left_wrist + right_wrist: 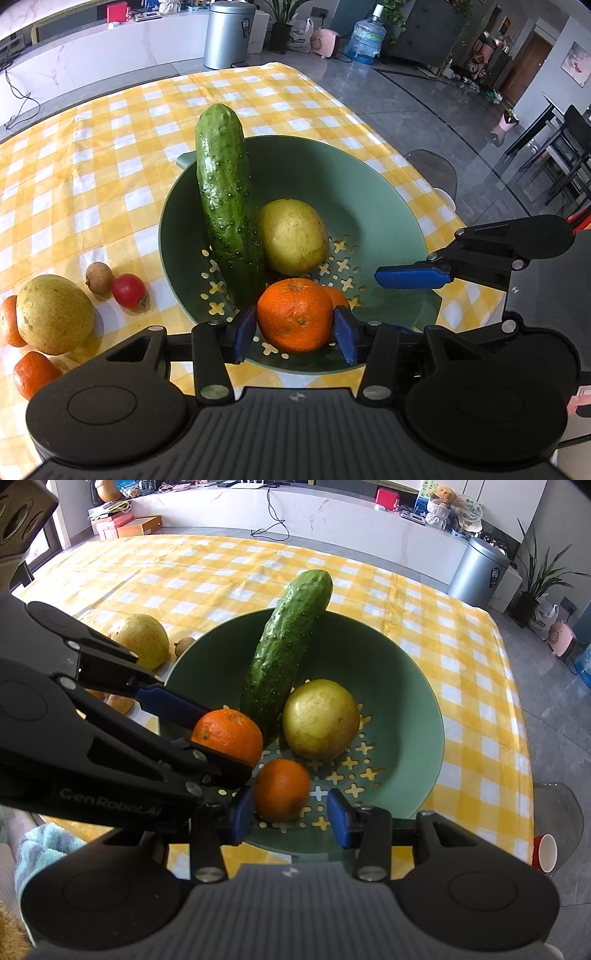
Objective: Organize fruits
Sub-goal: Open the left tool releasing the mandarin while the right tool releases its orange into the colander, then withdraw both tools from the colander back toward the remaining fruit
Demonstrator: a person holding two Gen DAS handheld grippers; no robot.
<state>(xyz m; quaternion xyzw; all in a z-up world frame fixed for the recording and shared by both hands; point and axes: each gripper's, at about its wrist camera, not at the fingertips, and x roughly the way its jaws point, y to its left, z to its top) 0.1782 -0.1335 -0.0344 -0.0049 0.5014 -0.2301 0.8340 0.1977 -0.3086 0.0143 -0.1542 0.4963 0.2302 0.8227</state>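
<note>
A green perforated bowl on the yellow checked cloth holds a cucumber leaning on its far rim, a yellow-green pear and two tangerines. My left gripper is over the near wall, its blue pads flanking one tangerine with thin gaps; it looks open. My right gripper is open low in the bowl. The other tangerine, slightly blurred, lies just ahead by its left pad, well apart from the right pad.
Left of the bowl lie a second pear, two tangerines, a small brown fruit and a small red fruit. A red cup stands past the table's right edge. The cloth beyond the bowl is bare.
</note>
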